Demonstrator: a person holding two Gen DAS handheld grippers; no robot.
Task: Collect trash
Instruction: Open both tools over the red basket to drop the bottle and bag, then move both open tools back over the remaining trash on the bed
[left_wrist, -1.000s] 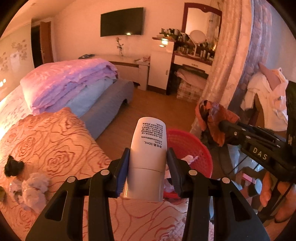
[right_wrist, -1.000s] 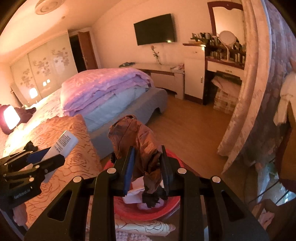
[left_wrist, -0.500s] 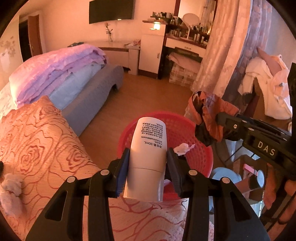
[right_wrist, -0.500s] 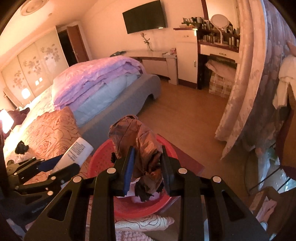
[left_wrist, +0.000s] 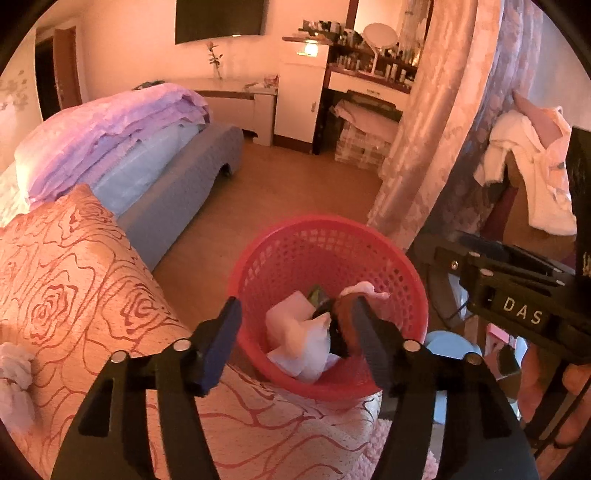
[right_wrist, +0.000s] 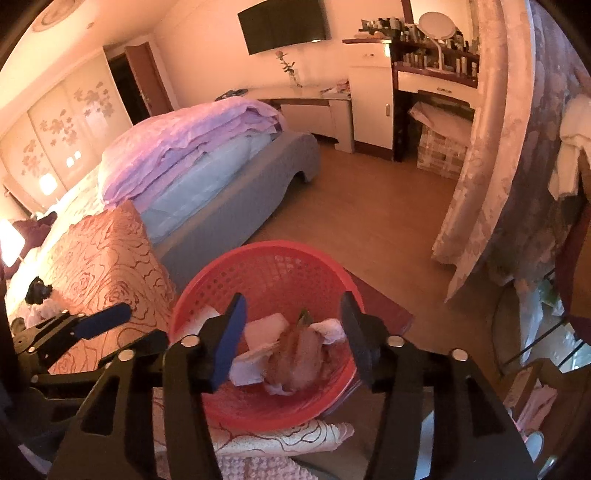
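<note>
Both grippers are letting go over the bin. The left gripper (left_wrist: 295, 325) has its black fingers with blue pads spread and the jaws are opening with nothing between them; a second ago they were clamped on a white plastic tube with printed text, and that tube is gone from the grip now, with a pale white shape (left_wrist: 301, 341) lying inside the round red perforated plastic basket (left_wrist: 328, 240) right below, though I cannot tell whether it is the tube or paper. The right gripper (right_wrist: 291, 328) is also opening, its pads clear of the crumpled brown wrapper (right_wrist: 295, 350) it was pinching a moment earlier; that wrapper now shows blurred in the basket (right_wrist: 273, 258) among white crumpled tissues (right_wrist: 328, 326). The basket fills much more of both views than it did a second ago, when only its far rim peeked out behind the held items. It stands on the wooden floor (left_wrist: 295, 184), tight against the corner of the bed's orange rose-patterned cover (left_wrist: 74, 280). On that cover, off to the left, a wad of white tissue (left_wrist: 13, 373) lies, and in the right view a small black scrap (right_wrist: 37, 290) sits farther up the bed. Beyond are folded lilac and blue quilts (right_wrist: 192, 147) and a patterned curtain (left_wrist: 436, 122).
</note>
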